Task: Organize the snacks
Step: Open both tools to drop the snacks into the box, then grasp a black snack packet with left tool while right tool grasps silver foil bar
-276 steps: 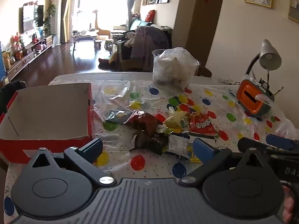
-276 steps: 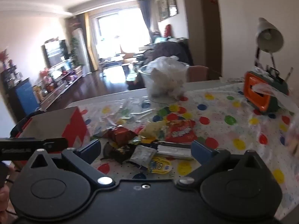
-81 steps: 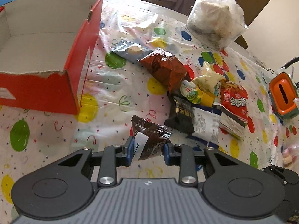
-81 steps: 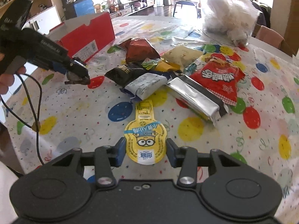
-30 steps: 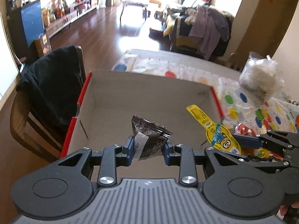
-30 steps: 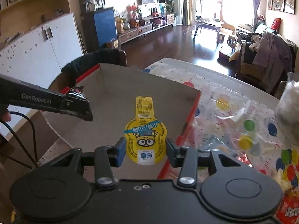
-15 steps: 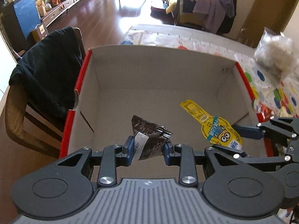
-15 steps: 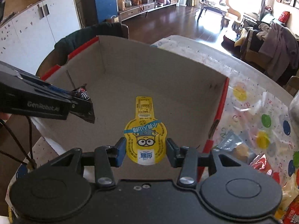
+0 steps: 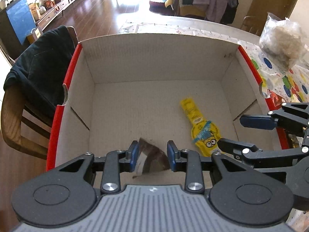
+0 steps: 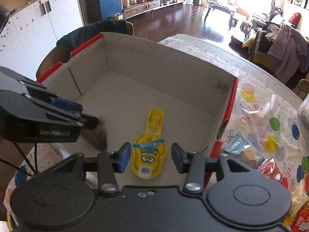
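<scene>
Left gripper is closest in its own view, angled down over the near end of the box. Its jaws are drawn in narrow and clenched on the brown packet. The packet is blurred. In the right wrist view it hangs from the left gripper, pointing down just above the box floor; contact with the floor can't be told.

Right gripper is also angled down over the near right part of the box. Its jaws have just been opening and now stand released, with a clear gap on each side of the yellow pouch. The pouch is out of the grip and lies flat on the cardboard floor, printed face up, narrow tab toward the far wall. In the left wrist view the pouch is right of centre on the floor, its wide end just beside the right gripper.

The box is red outside and plain cardboard inside. It sits on the surface, which has a dotted cloth.

Right of the box on the cloth are a blue packet and a red packet, outside the box.

Further right is a clear bag on the surface.

Left of the box, a chair has a dark garment over it.
</scene>
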`<state>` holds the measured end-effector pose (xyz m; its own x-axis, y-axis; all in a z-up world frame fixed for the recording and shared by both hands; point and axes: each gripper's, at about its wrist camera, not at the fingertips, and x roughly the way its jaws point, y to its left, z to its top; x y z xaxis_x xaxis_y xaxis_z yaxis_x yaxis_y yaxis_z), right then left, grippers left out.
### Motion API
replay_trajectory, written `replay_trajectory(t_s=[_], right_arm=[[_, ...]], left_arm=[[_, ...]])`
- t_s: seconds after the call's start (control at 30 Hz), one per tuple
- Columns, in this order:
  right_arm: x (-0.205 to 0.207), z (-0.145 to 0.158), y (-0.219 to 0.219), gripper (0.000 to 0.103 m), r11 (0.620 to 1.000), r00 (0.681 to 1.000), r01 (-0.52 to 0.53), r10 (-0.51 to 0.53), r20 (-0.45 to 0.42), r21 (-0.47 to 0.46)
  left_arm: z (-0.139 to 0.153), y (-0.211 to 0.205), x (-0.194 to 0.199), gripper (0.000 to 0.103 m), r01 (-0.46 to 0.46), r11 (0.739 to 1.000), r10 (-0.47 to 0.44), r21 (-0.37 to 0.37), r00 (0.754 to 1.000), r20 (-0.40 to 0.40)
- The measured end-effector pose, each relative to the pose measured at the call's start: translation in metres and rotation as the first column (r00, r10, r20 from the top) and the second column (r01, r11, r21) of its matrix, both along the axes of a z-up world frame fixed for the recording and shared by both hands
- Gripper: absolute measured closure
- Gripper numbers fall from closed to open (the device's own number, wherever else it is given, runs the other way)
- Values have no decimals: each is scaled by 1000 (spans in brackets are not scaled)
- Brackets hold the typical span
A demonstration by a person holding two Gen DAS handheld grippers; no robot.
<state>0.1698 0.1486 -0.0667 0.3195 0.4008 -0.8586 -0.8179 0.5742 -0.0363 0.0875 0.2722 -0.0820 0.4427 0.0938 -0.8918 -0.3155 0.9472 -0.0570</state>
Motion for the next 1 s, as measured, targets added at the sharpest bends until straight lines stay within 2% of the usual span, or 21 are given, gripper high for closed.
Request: replay_trajectory(t_s=[0.1,0.2,0.37,0.43,0.5,0.57,0.67,0.83,1.0], right_arm=[[0,5,-5,53,1000,1000,13,-13,-10,25],[-2,11,-10,50,999,1000,14,-14,-3,47],[-4,21,-19,46,996,1000,27,-27,-3,83],[-5,26,-24,46,994,999,34,-34,-3,104],[-5,31,-30,44,991,999,39,-39,-7,124],[-6,35,-37,37,988,999,46,-45,-6,146],[-8,42,-49,35,984,999,53,-54,-2,171],[-10,53,-71,27,972,997,81,-82,-8,220],[-13,64,-92,21,957,995,98,-98,-12,274]], left_arm=[[4,-3,0,70,1,1000,-1,0,1000,14],[9,-4,-4,59,-6,1000,6,5,999,34],[20,-7,-11,53,-9,1000,8,14,997,74],[25,-10,-13,46,-10,1000,8,26,995,95],[29,-14,-15,45,-6,999,3,33,994,111],[34,-18,-18,44,1,999,-6,39,992,127],[41,-25,-21,41,10,999,-18,53,989,150],[54,-40,-27,32,31,998,-42,59,979,201],[63,-60,-31,30,49,996,-66,79,968,242]])
